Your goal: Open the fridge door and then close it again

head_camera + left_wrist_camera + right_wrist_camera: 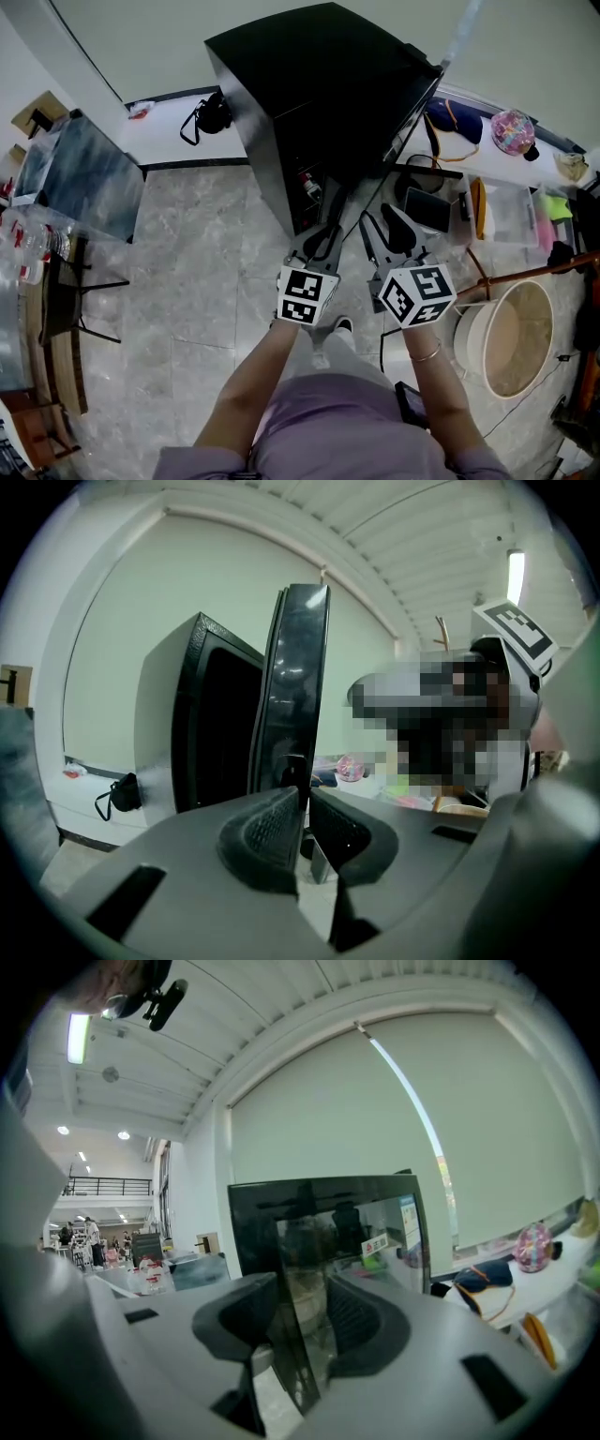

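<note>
Right gripper point(305, 1321): clamped on the free edge of the fridge door point(328, 1232), the dark glossy panel running up between its two pads
Left gripper point(302, 822): pads drawn almost together with only a thin slit between them, nothing pinched that I can make out
Fridge door: swung open, seen edge-on just beyond the left gripper's tips in the left gripper view
Fridge point(309, 56): black, upright against the pale wall, both grippers low at its front
Bottles point(309, 185): on a shelf inside the opened fridge
Black bag point(214, 114): on the white ledge left of the fridge
Round tub point(511, 337): on the floor to the person's right
</note>
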Motion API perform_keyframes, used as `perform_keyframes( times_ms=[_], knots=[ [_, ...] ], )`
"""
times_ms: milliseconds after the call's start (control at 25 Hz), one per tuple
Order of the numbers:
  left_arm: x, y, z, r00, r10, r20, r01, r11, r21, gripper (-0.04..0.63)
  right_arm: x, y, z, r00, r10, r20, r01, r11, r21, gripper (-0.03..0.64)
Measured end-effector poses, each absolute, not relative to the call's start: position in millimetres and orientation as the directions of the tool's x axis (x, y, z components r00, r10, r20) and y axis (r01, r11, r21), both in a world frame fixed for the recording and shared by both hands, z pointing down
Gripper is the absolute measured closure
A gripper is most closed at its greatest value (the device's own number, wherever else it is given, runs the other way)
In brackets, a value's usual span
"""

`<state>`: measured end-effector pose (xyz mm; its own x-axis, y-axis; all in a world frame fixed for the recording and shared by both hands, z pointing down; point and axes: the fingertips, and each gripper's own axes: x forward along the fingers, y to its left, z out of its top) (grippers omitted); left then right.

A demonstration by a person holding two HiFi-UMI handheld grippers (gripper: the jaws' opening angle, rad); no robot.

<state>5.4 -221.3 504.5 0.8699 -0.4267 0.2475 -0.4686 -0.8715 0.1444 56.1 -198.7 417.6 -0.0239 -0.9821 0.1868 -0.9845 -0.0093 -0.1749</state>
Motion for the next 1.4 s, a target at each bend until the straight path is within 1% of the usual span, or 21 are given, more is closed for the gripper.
perform_keyframes(
  times_ms=[160, 400, 560, 760, 880, 1040, 1080, 1120, 1200, 1400],
  knots=[
    [13, -207, 504, 0.878, -0.410, 0.248, -0.452, -0.880, 0.146, 0.558, 55, -182, 402, -0.018, -0.989, 0.149, -0.988, -0.005, -0.154, 0.442],
    [23, -184, 504, 0.894, -0.372, 0.250, -0.413, -0.901, 0.135, 0.558, 44, -174, 371, -0.043, -0.993, 0.110, -0.991, 0.028, -0.128, 0.381],
    [30, -171, 503, 0.905, -0.342, 0.254, -0.384, -0.913, 0.138, 0.558, 36, -177, 359, -0.036, -0.992, 0.117, -0.995, 0.024, -0.097, 0.337],
    [37, -160, 503, 0.916, -0.311, 0.252, -0.352, -0.926, 0.139, 0.558, 35, -185, 355, 0.026, -0.990, 0.136, -0.997, -0.035, -0.068, 0.313],
    [39, -155, 503, 0.922, -0.294, 0.252, -0.334, -0.933, 0.134, 0.558, 37, -188, 348, 0.092, -0.987, 0.135, -0.995, -0.097, -0.035, 0.307],
    [42, -151, 503, 0.927, -0.275, 0.255, -0.316, -0.939, 0.135, 0.558, 43, -191, 350, 0.201, -0.967, 0.155, -0.979, -0.192, 0.073, 0.308],
    [42, -149, 503, 0.929, -0.269, 0.256, -0.309, -0.942, 0.134, 0.558, 44, -191, 352, 0.223, -0.962, 0.159, -0.973, -0.209, 0.099, 0.311],
    [42, -148, 503, 0.931, -0.260, 0.257, -0.301, -0.944, 0.133, 0.558, 46, -191, 353, 0.241, -0.957, 0.161, -0.967, -0.223, 0.122, 0.330],
    [43, -146, 503, 0.936, -0.238, 0.259, -0.280, -0.950, 0.140, 0.551, 49, -190, 355, 0.257, -0.953, 0.158, -0.961, -0.235, 0.146, 0.319],
    [38, -137, 496, 0.956, -0.157, 0.250, -0.202, -0.965, 0.167, 0.551, 51, -185, 354, 0.255, -0.956, 0.146, -0.962, -0.235, 0.141, 0.330]
  ],
)
